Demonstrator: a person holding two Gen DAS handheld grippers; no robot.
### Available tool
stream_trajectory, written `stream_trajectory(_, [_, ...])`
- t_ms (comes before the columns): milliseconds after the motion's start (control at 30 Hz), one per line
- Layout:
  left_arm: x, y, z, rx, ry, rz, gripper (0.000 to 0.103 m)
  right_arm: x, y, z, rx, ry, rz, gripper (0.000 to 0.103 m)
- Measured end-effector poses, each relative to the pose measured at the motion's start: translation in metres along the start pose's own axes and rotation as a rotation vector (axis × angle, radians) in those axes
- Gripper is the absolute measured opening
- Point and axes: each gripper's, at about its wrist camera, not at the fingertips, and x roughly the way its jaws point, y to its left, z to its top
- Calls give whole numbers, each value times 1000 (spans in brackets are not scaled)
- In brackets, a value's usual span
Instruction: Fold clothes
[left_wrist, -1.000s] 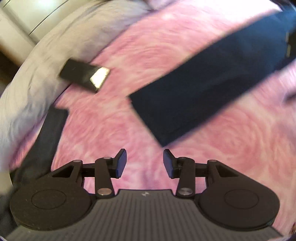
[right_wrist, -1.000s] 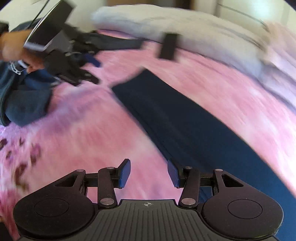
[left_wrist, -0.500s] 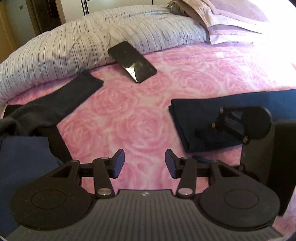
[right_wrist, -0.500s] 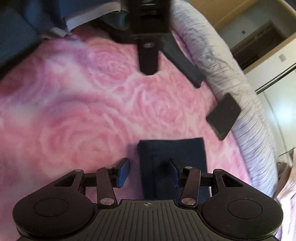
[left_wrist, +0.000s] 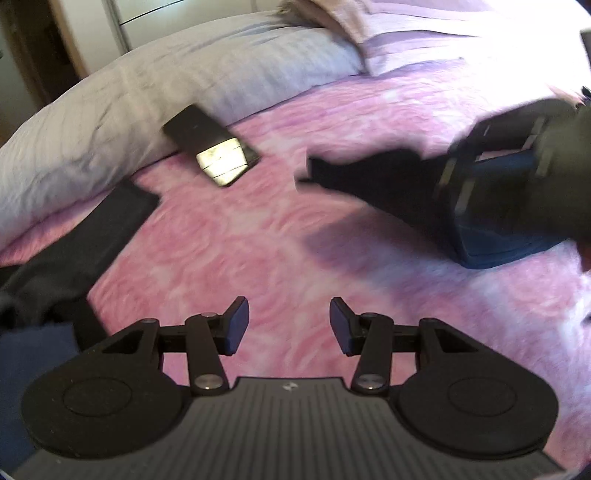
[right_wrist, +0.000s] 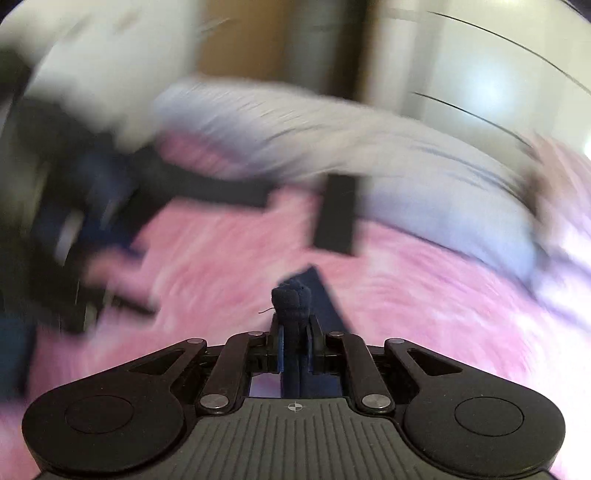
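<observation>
Navy garment (right_wrist: 293, 295): its bunched end is pinched in your right tool (right_wrist: 294, 350), whose jaws just closed on it; the rest trails low centre of frame over the pink bedspread (right_wrist: 424, 314). Left tool (left_wrist: 289, 325) is spread, empty. Risk: thin bite on bunched cloth, so a fast pull may slip it. The phone (left_wrist: 214, 149) upper left and the dark sock (left_wrist: 107, 225) at left limit room; centre bedspread is free.
</observation>
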Motion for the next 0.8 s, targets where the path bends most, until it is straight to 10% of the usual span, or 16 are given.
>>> stream_trajectory(267, [11,-90,57,174,-13,-132,44,-188,-184,-57,630,-217,-382,8])
stream_trajectory(500, [29,-189,94,364,-21,-256,44,-211,-306,-220,1073,-23,-545,8])
stream_trajectory(800, [51,-265,132,476,3,-317,46,-232,-315,-206,934,-62,-421,8])
